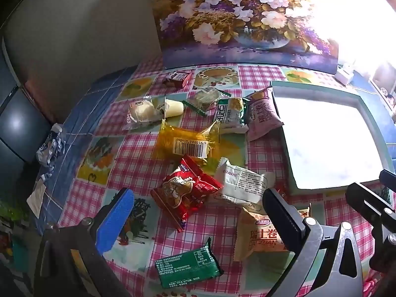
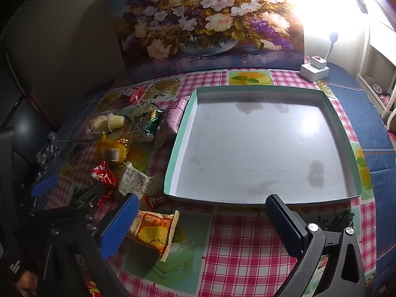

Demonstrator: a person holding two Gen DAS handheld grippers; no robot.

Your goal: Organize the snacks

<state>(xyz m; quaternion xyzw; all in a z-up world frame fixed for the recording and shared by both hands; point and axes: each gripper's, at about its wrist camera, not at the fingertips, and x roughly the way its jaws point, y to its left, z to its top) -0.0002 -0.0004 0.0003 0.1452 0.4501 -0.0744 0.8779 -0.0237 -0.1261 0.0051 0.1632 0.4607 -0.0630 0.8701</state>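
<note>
Left gripper [image 1: 198, 212], right gripper [image 2: 201, 212]: 2 jaw pairs wide apart, seemingly touching nothing.

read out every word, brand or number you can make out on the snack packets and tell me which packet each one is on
"nice!" on the red packet.
"DAI JUAN", partly covered, under large Chinese characters, on the orange packet.
A barcode whose upside-down digits are too blurred to read, on the yellow packet.
Fine print on the green packet and white packet: too small to read.
Lettering on the pink packet: too blurred.

Home: checked tablecloth [image 2: 247, 247], flower painting [image 2: 205, 22], desk lamp [image 2: 330, 42].
</note>
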